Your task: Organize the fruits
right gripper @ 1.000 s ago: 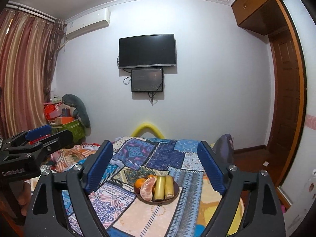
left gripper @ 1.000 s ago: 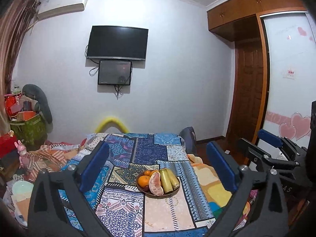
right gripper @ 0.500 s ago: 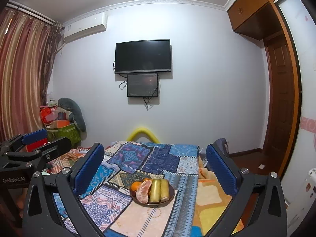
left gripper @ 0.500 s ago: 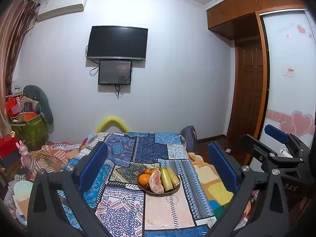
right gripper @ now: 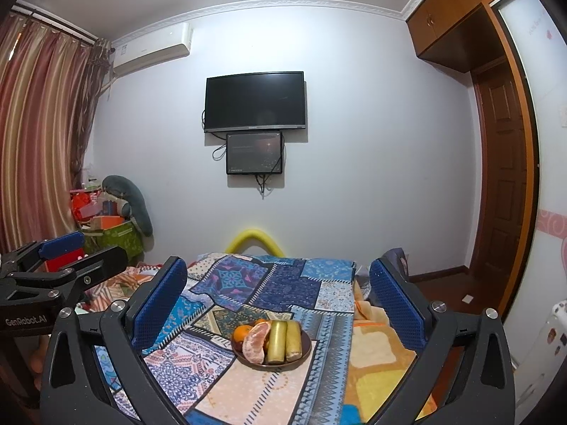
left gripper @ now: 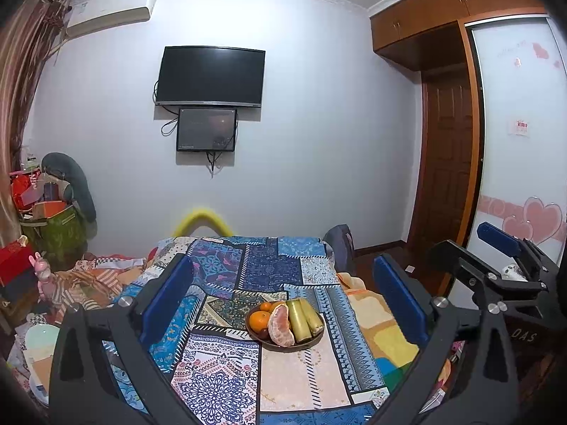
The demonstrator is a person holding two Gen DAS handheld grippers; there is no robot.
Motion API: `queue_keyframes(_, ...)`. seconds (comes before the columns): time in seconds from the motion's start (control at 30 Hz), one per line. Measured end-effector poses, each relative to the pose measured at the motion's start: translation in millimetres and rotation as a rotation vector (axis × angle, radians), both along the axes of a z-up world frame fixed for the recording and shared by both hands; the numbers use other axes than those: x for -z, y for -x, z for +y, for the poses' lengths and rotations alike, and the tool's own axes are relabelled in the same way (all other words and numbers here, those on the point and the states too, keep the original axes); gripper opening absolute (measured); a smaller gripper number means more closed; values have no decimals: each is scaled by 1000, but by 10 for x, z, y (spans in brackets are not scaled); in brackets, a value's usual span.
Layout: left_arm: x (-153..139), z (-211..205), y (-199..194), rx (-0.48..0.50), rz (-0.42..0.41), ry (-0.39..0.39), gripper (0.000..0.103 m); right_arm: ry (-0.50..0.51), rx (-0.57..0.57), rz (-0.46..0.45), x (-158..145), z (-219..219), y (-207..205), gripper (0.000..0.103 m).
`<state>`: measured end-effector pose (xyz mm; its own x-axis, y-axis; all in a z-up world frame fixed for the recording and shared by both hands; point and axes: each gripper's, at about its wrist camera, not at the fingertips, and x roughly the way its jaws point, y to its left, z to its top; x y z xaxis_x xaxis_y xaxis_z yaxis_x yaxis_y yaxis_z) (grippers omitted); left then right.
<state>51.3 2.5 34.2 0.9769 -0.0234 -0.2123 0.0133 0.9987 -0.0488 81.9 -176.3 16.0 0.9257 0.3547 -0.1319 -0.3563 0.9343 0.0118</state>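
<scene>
A brown bowl (left gripper: pixel 312 340) (right gripper: pixel 304 352) sits on a patchwork cloth (left gripper: pixel 248 372) (right gripper: pixel 230 382). It holds a peeled citrus fruit (left gripper: pixel 280 326) (right gripper: pixel 256 344), two yellow-green banana pieces (left gripper: pixel 301 318) (right gripper: pixel 280 340) and small oranges (left gripper: pixel 258 319) (right gripper: pixel 241 333). My left gripper (left gripper: pixel 283 294) stands open, its blue pads wide apart, nothing between them, back from the bowl. My right gripper (right gripper: pixel 278 294) is open too, empty, also short of the bowl. Each gripper shows at the edge of the other's view.
The cloth covers a table that ends near a white wall with a TV (left gripper: pixel 211 76) and a small screen. Clutter, boxes and a green bin (left gripper: pixel 53 226) fill the left. A wooden door (left gripper: pixel 448 177) and wardrobe stand right. A dark chair back (left gripper: pixel 340 251) rises behind the table.
The right gripper's pads spread wider apart over the second. Both views shifted only slightly; the bowl and fruit did not move.
</scene>
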Motion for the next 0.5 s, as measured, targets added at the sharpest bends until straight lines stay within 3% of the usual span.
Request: queue_keyframes(0.5,1,-18,13,6,0,0,103,-4,7,-1,-31,-41,14,103)
